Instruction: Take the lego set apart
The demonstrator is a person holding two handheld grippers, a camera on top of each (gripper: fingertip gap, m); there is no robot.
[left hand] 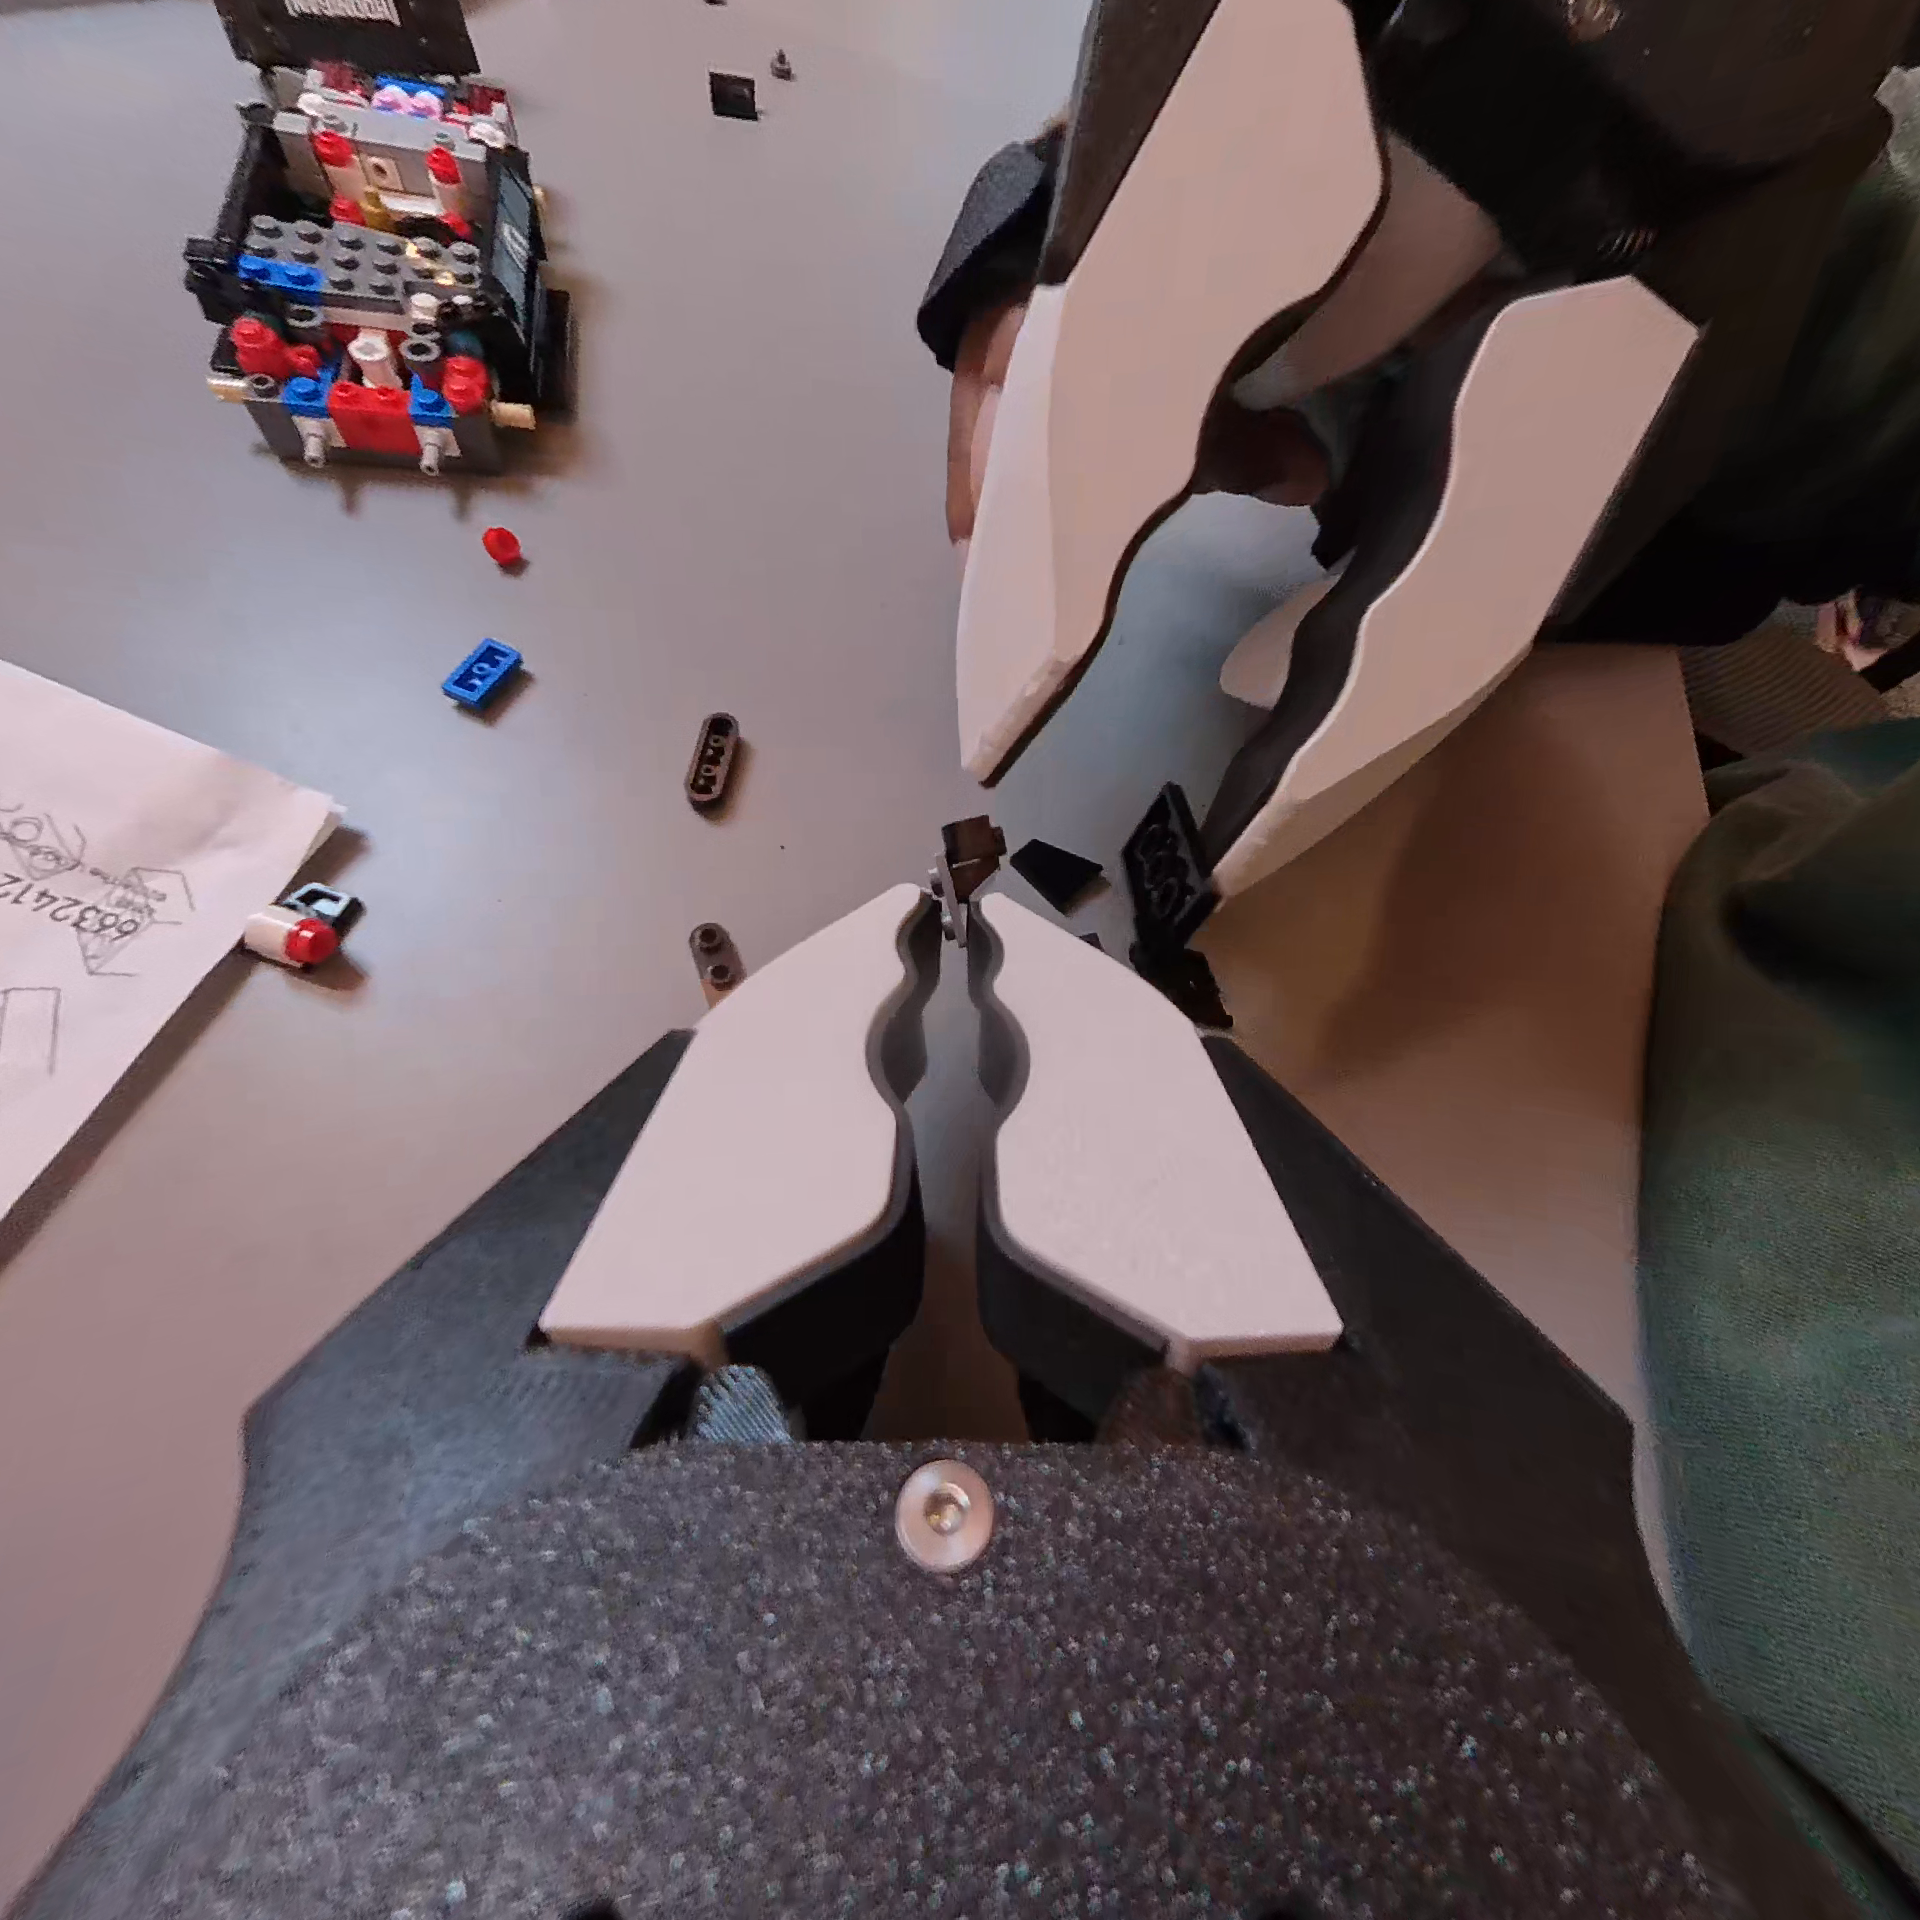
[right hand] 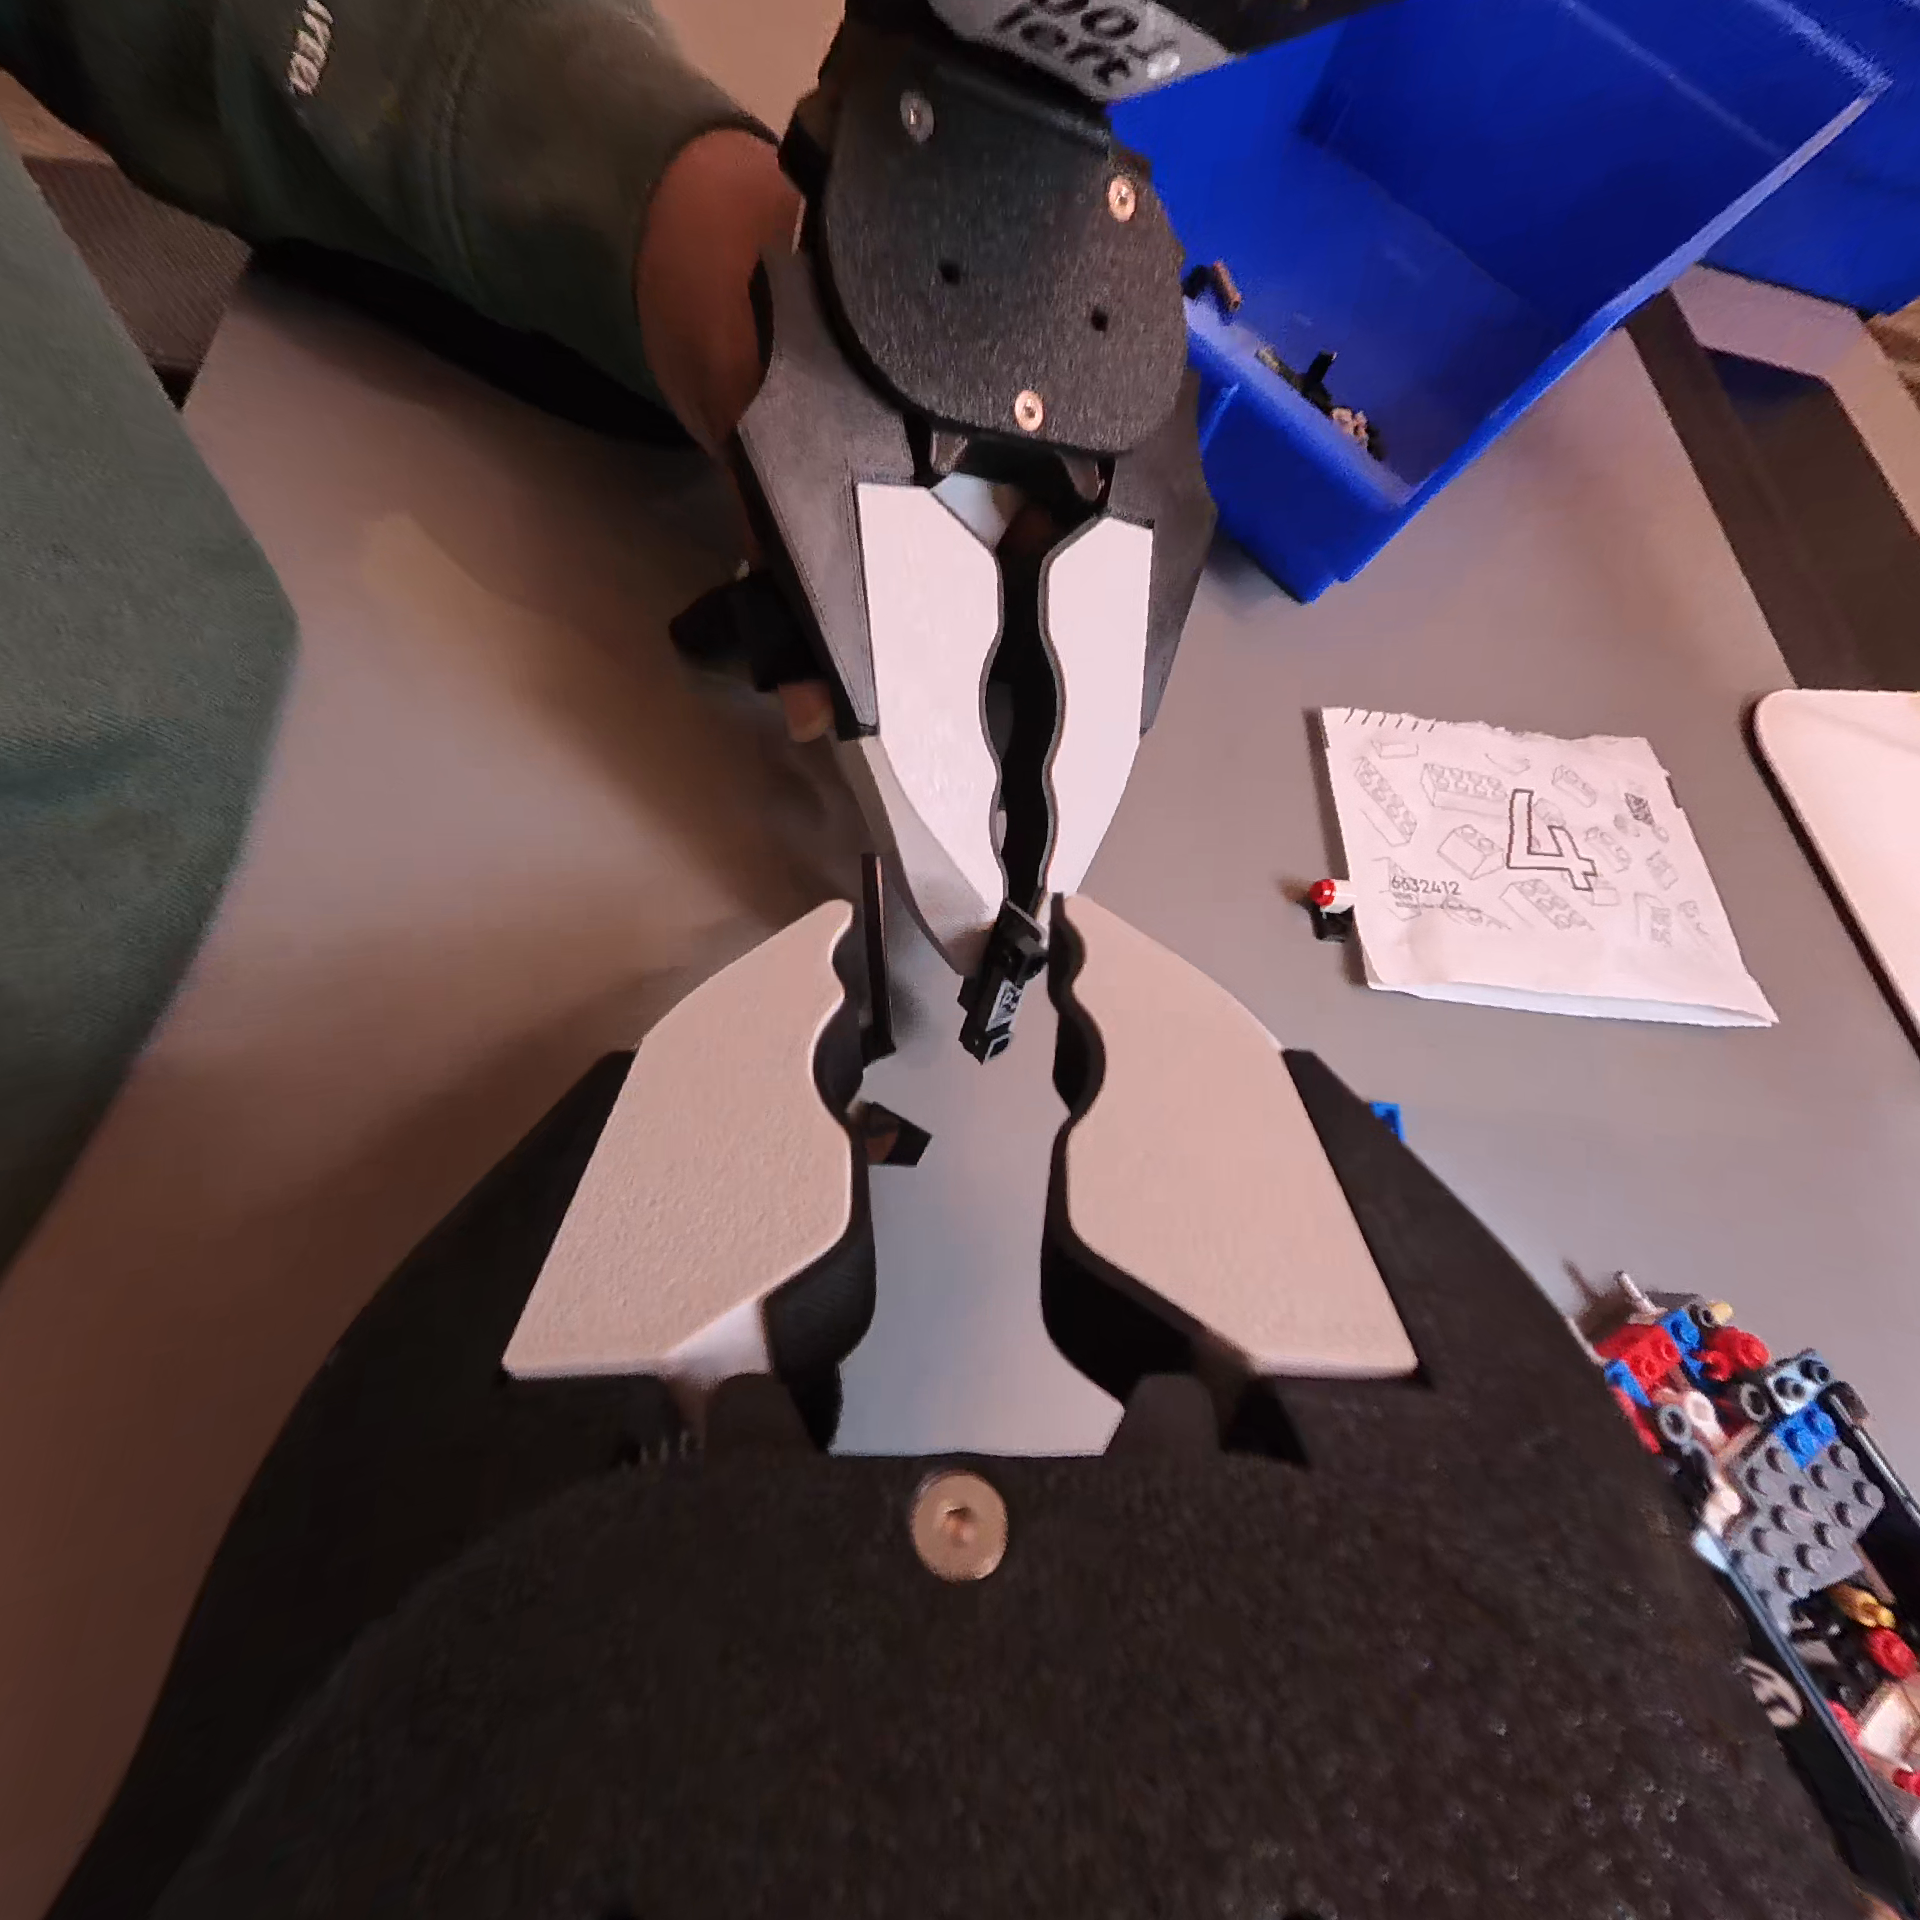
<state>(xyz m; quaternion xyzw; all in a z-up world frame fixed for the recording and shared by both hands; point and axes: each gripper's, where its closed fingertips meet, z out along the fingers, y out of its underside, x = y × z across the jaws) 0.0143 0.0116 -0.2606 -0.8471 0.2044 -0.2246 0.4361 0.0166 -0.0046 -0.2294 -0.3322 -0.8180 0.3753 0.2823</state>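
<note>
On the grey table (left hand: 810,416), the half-stripped lego set (left hand: 379,270) sits far left, with loose bricks scattered nearer. The left tool (left hand: 961,914) is clenched on a small dark sub-piece (left hand: 966,857), apparently two joined parts. The right tool (right hand: 956,935) stands released around it; next it must clamp and pull.

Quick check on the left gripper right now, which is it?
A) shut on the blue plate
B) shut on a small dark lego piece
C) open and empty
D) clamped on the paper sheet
B: the left gripper has its fingertips pinched on a small dark lego piece; the right wrist view shows the same piece hanging from its tips, while the right gripper stands open.
</note>
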